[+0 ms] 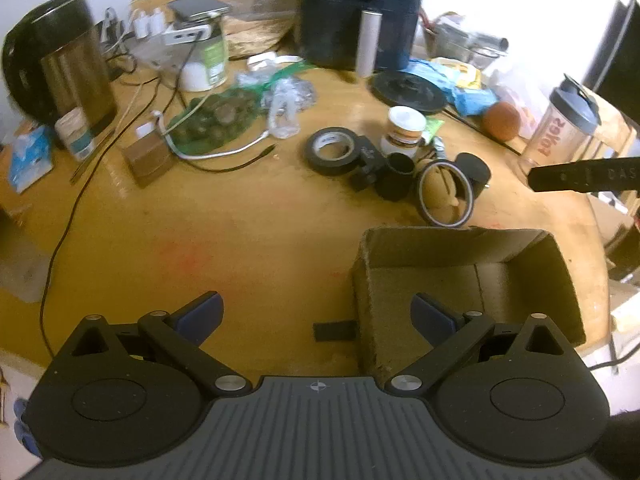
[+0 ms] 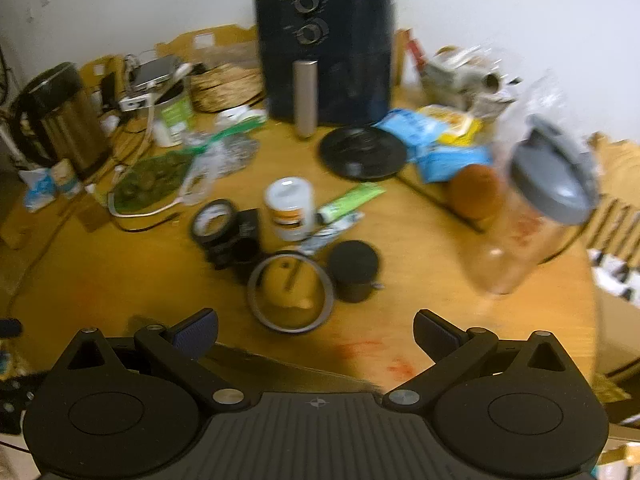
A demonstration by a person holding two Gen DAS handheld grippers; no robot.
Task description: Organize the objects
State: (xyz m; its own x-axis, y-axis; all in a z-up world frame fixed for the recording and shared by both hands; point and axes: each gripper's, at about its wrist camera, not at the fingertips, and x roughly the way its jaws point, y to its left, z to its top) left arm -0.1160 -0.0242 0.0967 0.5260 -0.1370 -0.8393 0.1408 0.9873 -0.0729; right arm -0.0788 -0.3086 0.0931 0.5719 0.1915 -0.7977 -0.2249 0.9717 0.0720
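Nearest the left wrist camera, the left claw point(image 1: 316, 316) is seen spread wide and empty, tilted down over the near left wall of an open cardboard box point(image 1: 472, 280) on the desk point(image 1: 248, 232). Nothing can be made out inside the box.

Just beyond the box's far wall, a small cluster of things to be tidied is found: a thin tape ring point(image 1: 446, 193) closest to the box, a black cup point(image 1: 474, 170) beside it, a thick black tape roll point(image 1: 333, 151) further left, and a white jar point(image 1: 405, 128) behind them.

From the right wrist view, the right claw point(image 2: 316, 336) is likewise shown released and holding nothing, with the thin tape ring point(image 2: 290, 292) lying straight ahead of it and slightly left, flat on the desk. The right claw is judged the nearer to that ring; a short forward reach would be called for, then a carry back toward the box.
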